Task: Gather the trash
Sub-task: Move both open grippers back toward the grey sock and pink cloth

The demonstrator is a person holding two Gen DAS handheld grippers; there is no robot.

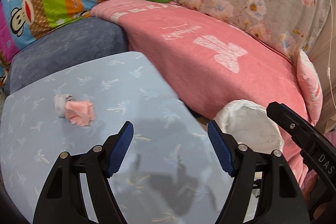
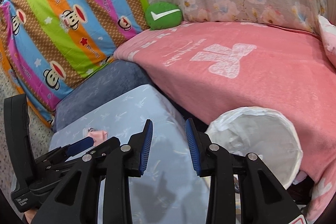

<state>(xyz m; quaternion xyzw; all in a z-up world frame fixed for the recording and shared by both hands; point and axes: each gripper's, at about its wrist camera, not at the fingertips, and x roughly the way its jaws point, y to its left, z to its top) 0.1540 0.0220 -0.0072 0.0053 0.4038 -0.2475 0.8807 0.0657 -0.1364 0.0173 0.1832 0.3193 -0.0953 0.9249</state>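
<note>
Ahead in the left wrist view, the left gripper [image 1: 170, 131] hangs wide and empty over the light blue surface [image 1: 126, 81]; the crumpled tissues [image 1: 73, 108] lie up-left, so a straight closing would miss. From the right wrist view, the right gripper [image 2: 169, 129] gapes empty beside the lined bin [image 2: 256, 140]; the tissues are mostly hidden there.

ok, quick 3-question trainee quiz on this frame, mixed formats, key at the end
1. True or false: the left gripper is shut on the crumpled tissue.
2. Where does the lined trash bin stand?
A. on the light blue table
B. between the table and the pink blanket
C. on the striped monkey pillow
3. Fill in: the green round cushion bears a white ____ mark.

Key:
1. False. Both the left and the right gripper are open and hold nothing; the tissue lies on the table ahead of the left one.
2. B
3. check
</note>
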